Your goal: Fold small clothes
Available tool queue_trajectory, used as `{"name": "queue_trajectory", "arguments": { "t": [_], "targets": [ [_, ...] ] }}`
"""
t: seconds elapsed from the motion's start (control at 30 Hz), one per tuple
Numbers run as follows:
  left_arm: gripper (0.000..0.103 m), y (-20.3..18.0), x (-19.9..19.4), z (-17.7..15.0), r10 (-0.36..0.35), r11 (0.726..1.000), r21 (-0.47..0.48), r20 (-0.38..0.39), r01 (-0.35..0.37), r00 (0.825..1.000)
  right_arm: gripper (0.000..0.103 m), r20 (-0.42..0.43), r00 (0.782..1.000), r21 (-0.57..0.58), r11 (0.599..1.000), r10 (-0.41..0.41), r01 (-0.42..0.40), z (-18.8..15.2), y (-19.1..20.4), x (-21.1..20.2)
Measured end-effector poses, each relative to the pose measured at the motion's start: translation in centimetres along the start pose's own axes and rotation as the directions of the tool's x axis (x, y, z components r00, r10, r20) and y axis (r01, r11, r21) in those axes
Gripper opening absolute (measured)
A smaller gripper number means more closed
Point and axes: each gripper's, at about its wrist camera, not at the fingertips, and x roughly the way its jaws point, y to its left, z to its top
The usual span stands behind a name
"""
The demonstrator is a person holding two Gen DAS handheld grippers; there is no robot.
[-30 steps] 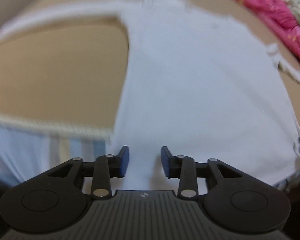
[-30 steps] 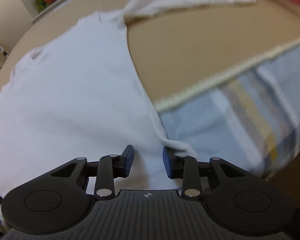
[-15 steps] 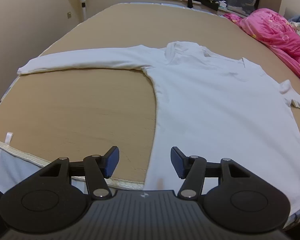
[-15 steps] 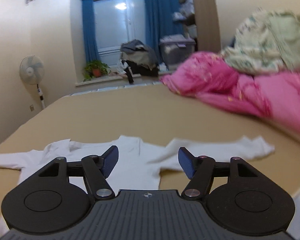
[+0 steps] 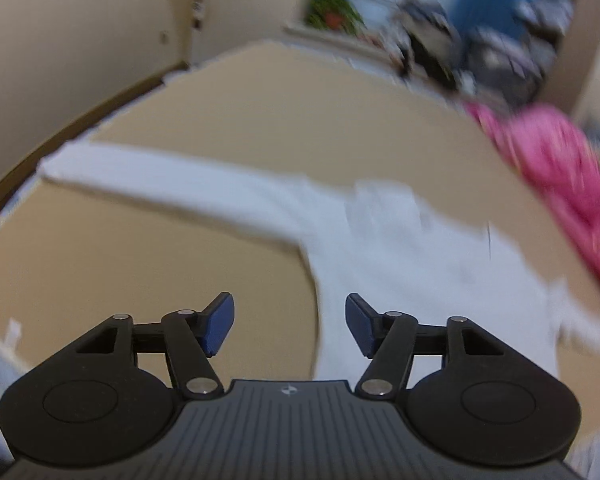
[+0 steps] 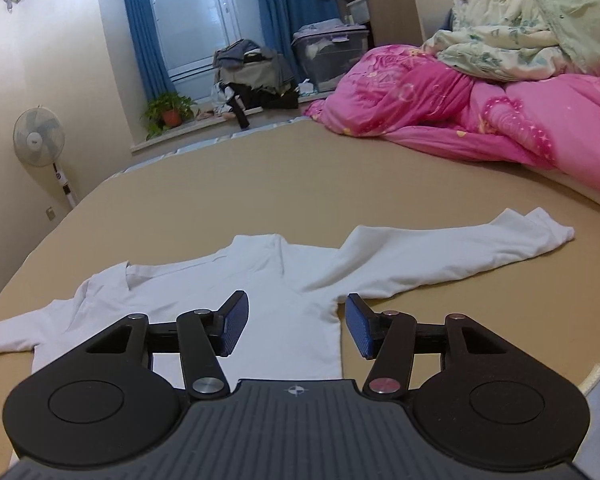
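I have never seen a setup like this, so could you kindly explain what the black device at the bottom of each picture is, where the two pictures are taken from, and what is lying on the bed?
There is no robot here: a person holds a two-finger tool in each hand, and a wide-angle camera on each tool looks forward along its fingers. The blurred picture comes from the left gripper, the sharp one from the right gripper. The black shapes with blue pads are the grippers themselves.

On the tan bed a white long-sleeved shirt lies spread flat, sleeves out to both sides. A pink quilt is heaped at the far side, with a pale green one on top.

Nothing is held. The left jaws are opening, the right jaws closing, with no cloth between either pair.
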Motion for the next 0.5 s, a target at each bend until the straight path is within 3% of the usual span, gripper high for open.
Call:
{"name": "queue_trajectory", "arguments": {
  "t": [0.17, 0.3, 0.33, 0.37, 0.4, 0.43, 0.5],
  "targets": [
    [0.073, 3.8, 5.5, 7.6, 0.038, 0.995, -0.098, 0.059, -0.032, 0.998, 0.057, -0.014, 1.000, 0.024, 1.000, -0.017, 0.018, 0.0, 0.1, 0.4],
    [0.071, 9.9, 11.2, 8.4, 0.057, 0.972, -0.233, 0.067, -0.040, 0.996, 0.057, -0.026, 0.999, 0.048, 0.998, -0.043, 0.044, -0.2, 0.3, 0.8],
    [0.066, 12.0, 12.9, 7.5, 0.069, 0.957, -0.285, 0.027, -0.059, 0.997, 0.057, -0.028, 0.999, 0.044, 0.998, -0.046, 0.048, -0.2, 0.4, 0.9],
    [0.057, 13.9, 14.6, 7.6, 0.100, 0.925, -0.358, -0.098, -0.129, 0.990, 0.057, -0.030, 0.998, 0.036, 0.998, -0.049, 0.050, -0.3, 0.6, 1.1],
    [0.046, 16.1, 15.6, 7.7, 0.076, 0.872, -0.470, -0.151, -0.140, 0.986, 0.057, -0.033, 0.998, 0.019, 0.998, -0.051, 0.052, -0.4, 0.9, 1.3],
    [0.047, 18.0, 16.0, 7.5, 0.013, 0.823, -0.564, -0.113, -0.075, 0.993, 0.057, -0.035, 0.998, -0.002, 0.999, -0.053, 0.053, -0.4, 1.2, 1.5],
    [0.049, 20.8, 17.0, 7.9, 0.013, 0.763, -0.643, -0.096, -0.072, 0.995, 0.057, -0.037, 0.998, -0.045, 0.998, -0.049, 0.047, -0.4, 1.9, 1.8]
  ]
}}
